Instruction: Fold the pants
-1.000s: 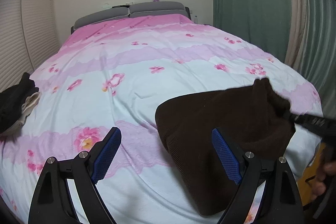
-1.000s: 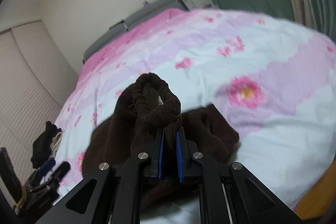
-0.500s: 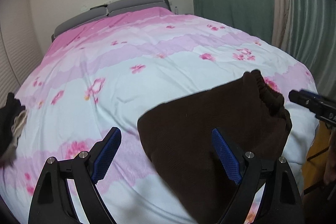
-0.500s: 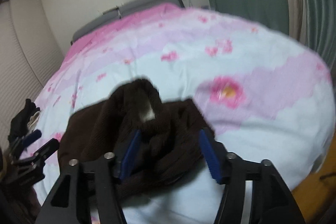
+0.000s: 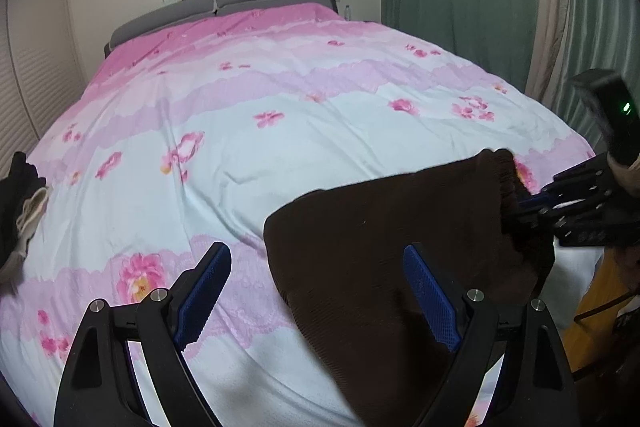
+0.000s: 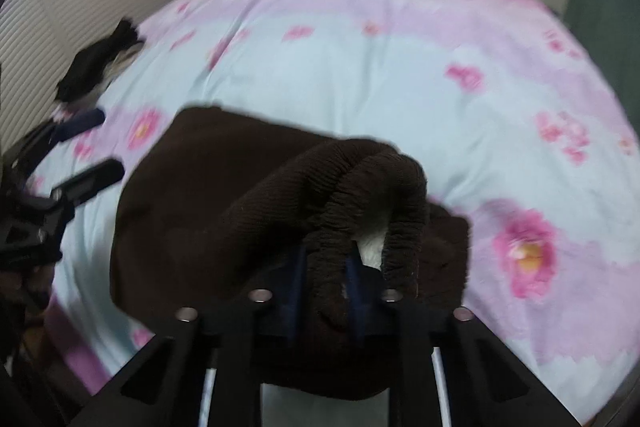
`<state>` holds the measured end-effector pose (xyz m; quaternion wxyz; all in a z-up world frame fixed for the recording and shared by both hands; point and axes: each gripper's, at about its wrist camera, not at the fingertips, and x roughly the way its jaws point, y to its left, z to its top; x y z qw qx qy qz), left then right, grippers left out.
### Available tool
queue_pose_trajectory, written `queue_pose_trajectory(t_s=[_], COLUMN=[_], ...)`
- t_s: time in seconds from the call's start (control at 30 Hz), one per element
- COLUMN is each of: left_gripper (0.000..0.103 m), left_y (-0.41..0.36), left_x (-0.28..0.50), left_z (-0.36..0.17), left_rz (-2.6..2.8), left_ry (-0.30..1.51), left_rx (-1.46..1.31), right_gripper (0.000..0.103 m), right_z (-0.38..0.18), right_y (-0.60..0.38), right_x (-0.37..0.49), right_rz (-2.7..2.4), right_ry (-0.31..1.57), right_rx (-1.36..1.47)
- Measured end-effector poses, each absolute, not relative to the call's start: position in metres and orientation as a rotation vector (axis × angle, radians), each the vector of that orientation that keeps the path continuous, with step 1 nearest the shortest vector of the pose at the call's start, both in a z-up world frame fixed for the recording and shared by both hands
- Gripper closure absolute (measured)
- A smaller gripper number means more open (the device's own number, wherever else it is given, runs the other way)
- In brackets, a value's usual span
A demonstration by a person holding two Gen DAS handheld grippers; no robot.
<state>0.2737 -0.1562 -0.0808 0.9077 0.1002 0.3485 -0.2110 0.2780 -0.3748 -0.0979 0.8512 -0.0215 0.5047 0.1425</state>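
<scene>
Bed point(image 5: 280, 147) under pink floral cover: bore brown pants point(image 5: 400, 235), lying bundled at near right edge, apparently part-folded. Dark clothes pile point(image 5: 20, 195) sat at far left edge, well apart. Step judged: mid-fold, waistband end lifted for carrying over. Next move likely called for drawing gathered end across, laying flat, free side steadying cloth. Right tongs point(image 6: 324, 279): pressed together, pinching ribbed waistband, raised above cover. Left tongs point(image 5: 316, 291): spread wide, holding nothing, hovering low, one finger over pants.
</scene>
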Motion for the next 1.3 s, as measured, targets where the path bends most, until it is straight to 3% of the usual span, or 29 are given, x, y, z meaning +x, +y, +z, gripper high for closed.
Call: queue_pose_trajectory(t_s=[0.33,0.57,0.77,0.87,0.97,1.0,1.03,1.2,1.27,1.3], left_gripper=[0.015,0.015,0.015,0.015,0.015,0.015,0.015,0.015,0.015,0.015], left_y=[-0.175,-0.188,-0.19,-0.191,-0.192,-0.192,-0.193,-0.199,-0.201,-0.202], left_x=[0.27,0.27,0.271,0.271,0.27,0.269,0.268,0.26,0.257,0.256], left_z=[-0.075,-0.086,-0.092,-0.094,-0.095,-0.094,-0.094,-0.091,-0.091,-0.091], left_rz=[-0.475,-0.481,-0.472,-0.478,-0.489,-0.491,-0.494,-0.507,-0.511,-0.513], left_ry=[0.693,0.698,0.697,0.695,0.691,0.69,0.689,0.672,0.67,0.671], left_rx=[0.228,0.253,0.262,0.262,0.258,0.257,0.258,0.268,0.271,0.27], right_gripper=[0.093,0.092,0.091,0.084,0.057,0.042,0.034,0.034,0.042,0.051], right_z=[-0.07,-0.115,-0.125,-0.113,-0.094,-0.085,-0.078,-0.067,-0.072,-0.078], right_y=[-0.459,-0.47,-0.463,-0.462,-0.458,-0.458,-0.459,-0.472,-0.468,-0.464], right_x=[0.26,0.261,0.264,0.26,0.256,0.255,0.254,0.278,0.293,0.302], right_rz=[0.422,0.355,0.337,0.344,0.364,0.364,0.364,0.37,0.359,0.353], right_ry=[1.068,1.116,1.027,1.007,0.981,0.964,0.943,0.948,0.986,1.027], right_rx=[0.197,0.265,0.329,0.326,0.296,0.285,0.283,0.38,0.369,0.375])
